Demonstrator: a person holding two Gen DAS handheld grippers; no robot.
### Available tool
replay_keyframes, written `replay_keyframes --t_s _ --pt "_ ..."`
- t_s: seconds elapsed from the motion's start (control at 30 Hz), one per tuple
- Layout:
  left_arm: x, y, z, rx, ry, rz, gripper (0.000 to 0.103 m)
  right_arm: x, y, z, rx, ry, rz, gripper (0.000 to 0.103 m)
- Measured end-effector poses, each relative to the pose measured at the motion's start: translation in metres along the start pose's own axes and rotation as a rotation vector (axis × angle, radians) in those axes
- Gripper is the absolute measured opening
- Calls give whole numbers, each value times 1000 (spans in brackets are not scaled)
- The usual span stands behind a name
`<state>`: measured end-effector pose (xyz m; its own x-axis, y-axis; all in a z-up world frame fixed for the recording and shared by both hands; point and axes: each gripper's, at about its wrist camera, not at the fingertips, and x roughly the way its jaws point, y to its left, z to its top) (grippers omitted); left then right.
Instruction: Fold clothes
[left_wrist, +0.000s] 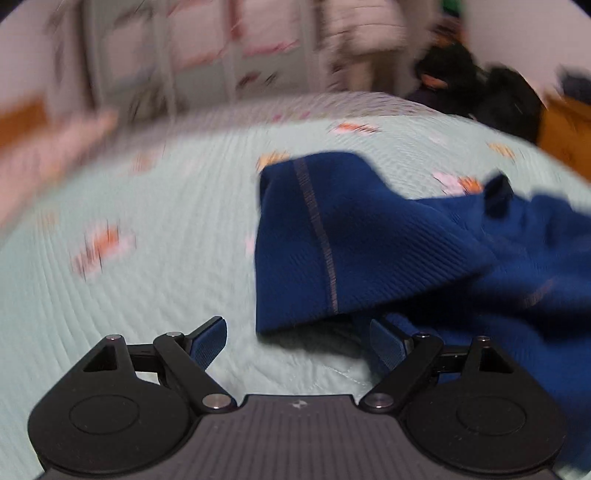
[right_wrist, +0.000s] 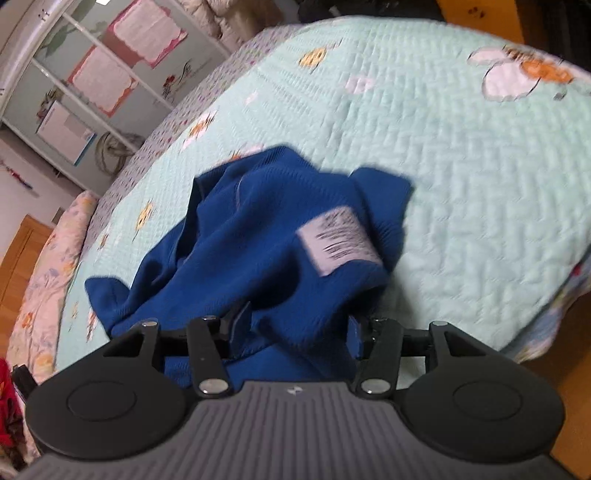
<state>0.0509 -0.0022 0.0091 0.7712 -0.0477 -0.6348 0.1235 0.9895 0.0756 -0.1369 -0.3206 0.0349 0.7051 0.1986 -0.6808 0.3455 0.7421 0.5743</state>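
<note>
Blue ribbed garment (right_wrist: 258, 236) lies crumpled on the quilted bed (right_wrist: 461, 166), bunched between the spread right hand-held gripper (right_wrist: 299, 332), right of the spread, empty left hand-held gripper (left_wrist: 297, 343).

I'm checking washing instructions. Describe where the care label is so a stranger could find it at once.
Find the mint-green quilted bedspread, then the crumpled blue garment lying on it. The care label is the pale rectangle with dark printed lines near the garment's right side, the only light patch on the blue fabric.
</note>
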Motion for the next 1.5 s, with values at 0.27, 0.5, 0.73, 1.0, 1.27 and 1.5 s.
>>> replay_keyframes --t_s 0.27,0.5,0.73,1.0,1.27,1.5 --pt "-15 -56 -6 403 -154 100 86 3 26 -18 -107 -9 48 60" --pt "-9 -75 4 577 -237 191 84 -3 67 -39 -336 -73 67 64" --pt "-14 -87 15 668 -266 171 21 -3 99 -60 -521 -87 78 64" --pt "0 -97 3 849 -249 203 47 -9 90 -64 -495 -46 63 65" --pt "2 -94 22 741 -209 95 7 -32 33 -61 -264 -16 -5 65" --pt "-18 -50 83 294 -194 -54 6 -43 -2 -43 9 -132 -21 65"
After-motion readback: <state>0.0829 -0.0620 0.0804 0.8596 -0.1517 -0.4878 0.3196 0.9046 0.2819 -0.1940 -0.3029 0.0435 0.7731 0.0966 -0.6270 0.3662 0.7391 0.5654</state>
